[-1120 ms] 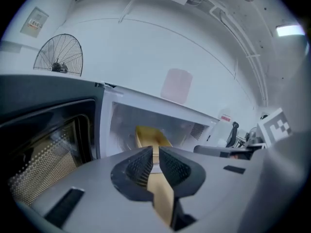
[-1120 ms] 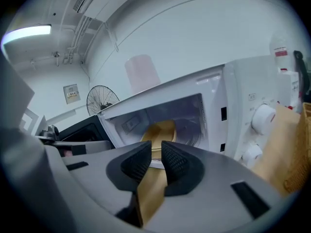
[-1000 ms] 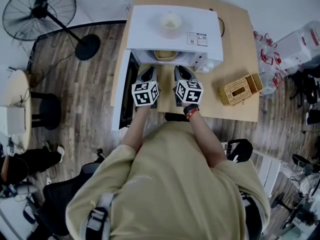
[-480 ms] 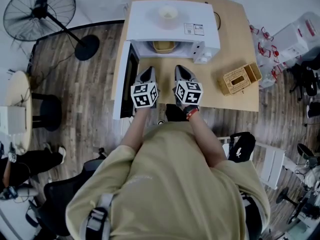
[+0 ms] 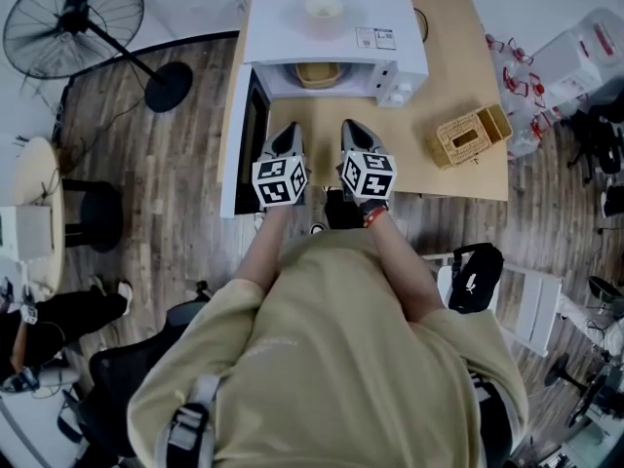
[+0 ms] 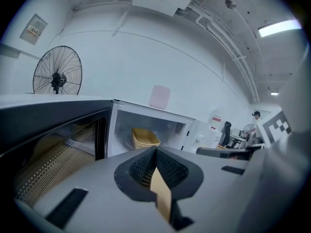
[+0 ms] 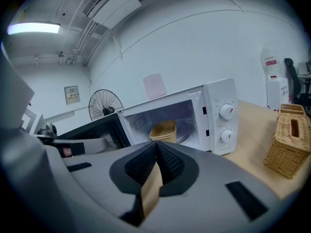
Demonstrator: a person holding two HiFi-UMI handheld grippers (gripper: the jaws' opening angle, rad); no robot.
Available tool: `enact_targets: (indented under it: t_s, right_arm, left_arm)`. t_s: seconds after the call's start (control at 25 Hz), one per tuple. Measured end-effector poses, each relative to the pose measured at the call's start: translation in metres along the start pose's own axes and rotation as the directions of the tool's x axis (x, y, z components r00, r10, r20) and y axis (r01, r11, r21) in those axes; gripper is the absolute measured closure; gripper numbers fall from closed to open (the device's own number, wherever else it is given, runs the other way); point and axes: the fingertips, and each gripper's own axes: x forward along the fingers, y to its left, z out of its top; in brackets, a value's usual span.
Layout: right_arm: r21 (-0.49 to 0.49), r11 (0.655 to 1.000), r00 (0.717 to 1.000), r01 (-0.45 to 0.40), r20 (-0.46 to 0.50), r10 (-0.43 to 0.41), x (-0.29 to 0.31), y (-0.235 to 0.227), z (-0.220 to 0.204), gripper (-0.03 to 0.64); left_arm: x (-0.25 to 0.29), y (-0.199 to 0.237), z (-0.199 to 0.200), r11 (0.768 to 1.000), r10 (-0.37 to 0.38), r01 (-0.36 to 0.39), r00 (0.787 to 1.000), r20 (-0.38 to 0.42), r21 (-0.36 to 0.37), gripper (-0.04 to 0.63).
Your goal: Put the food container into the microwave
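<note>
The yellow food container (image 5: 319,73) sits inside the white microwave (image 5: 336,22), whose door (image 5: 242,144) stands swung open to the left. The container also shows in the cavity in the left gripper view (image 6: 145,138) and the right gripper view (image 7: 164,130). My left gripper (image 5: 286,136) and right gripper (image 5: 356,132) hover side by side over the wooden table (image 5: 448,188), in front of the opening and apart from the container. Both are shut with nothing held; the jaws meet in the left gripper (image 6: 155,152) view and the right gripper (image 7: 155,147) view.
A wicker tissue box (image 5: 466,136) lies on the table right of the microwave. A pale cup (image 5: 324,8) stands on the microwave's top. A floor fan (image 5: 73,22) is at the far left, and plastic bins (image 5: 585,66) at the right.
Both grippers have drawn back from the microwave opening toward the person. The container stays inside the cavity.
</note>
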Motion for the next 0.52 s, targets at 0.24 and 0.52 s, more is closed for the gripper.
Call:
enact_targets:
  t_s: [0.24,0.52]
  right_arm:
    - [0.003,1.000,1.000,0.001,-0.001,-0.001,-0.003,-0.001,-0.001,0.594]
    - [-0.011,1.000,1.000,0.005,-0.007,-0.005,0.000,-0.006,-0.001,0.594]
  left_arm:
    - [0.002,-0.005,-0.002,1.000,-0.020,0.020,1.000,-0.010,0.010,0.575]
    - [0.011,-0.009,-0.002,0.999,-0.038,0.038,0.999,-0.022,0.013,0.575]
